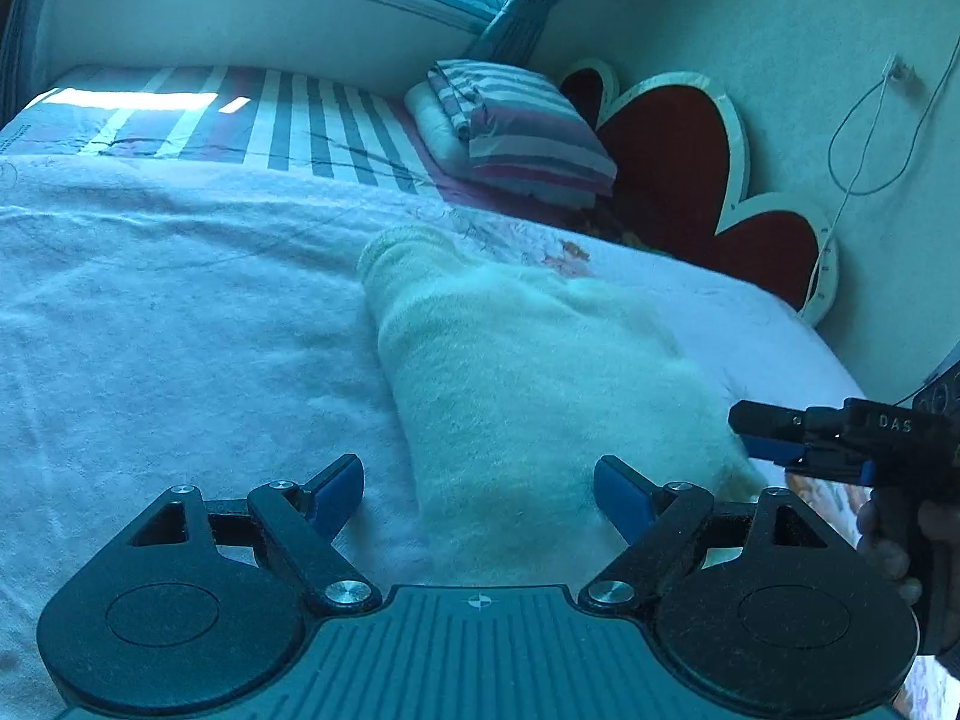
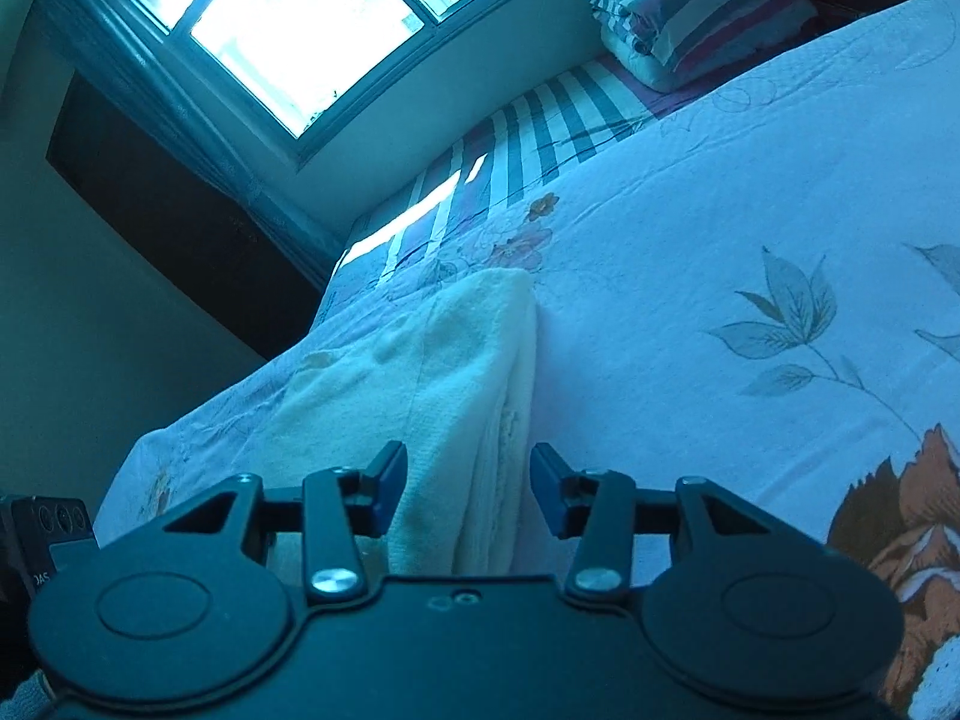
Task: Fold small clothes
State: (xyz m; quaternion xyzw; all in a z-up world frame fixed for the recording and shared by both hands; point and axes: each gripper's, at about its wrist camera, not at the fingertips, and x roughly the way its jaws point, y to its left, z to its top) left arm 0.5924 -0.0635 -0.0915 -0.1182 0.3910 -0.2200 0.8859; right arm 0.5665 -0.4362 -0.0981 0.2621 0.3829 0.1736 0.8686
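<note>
A pale fluffy garment (image 1: pixel 528 384) lies folded on the bed (image 1: pixel 180 312), on the flowered white cover, well short of the striped pillow (image 1: pixel 516 120) that sits by the red headboard (image 1: pixel 678 144); its length runs from near the bed's edge up toward that pillow, and from the right wrist view (image 2: pixel 456 396) its stacked layers show along one long side.

The left gripper (image 1: pixel 480 495) hovers over the garment's near end, its blue fingers (image 1: pixel 336 492) spread wide with nothing between them but the cloth lying below; whether they touch it I cannot tell.

The right gripper (image 2: pixel 468 489) stands released as well, its jaws apart on either side of the garment's layered edge and not pinching it; in the left wrist view it comes in from the side (image 1: pixel 774 438), its tip at the garment's corner, a hand (image 1: pixel 888 546) around its grip.

Beyond the pillow a window (image 2: pixel 300 24) glares bright; a thin cable (image 1: pixel 864 138) hangs down the wall beside the headboard.
</note>
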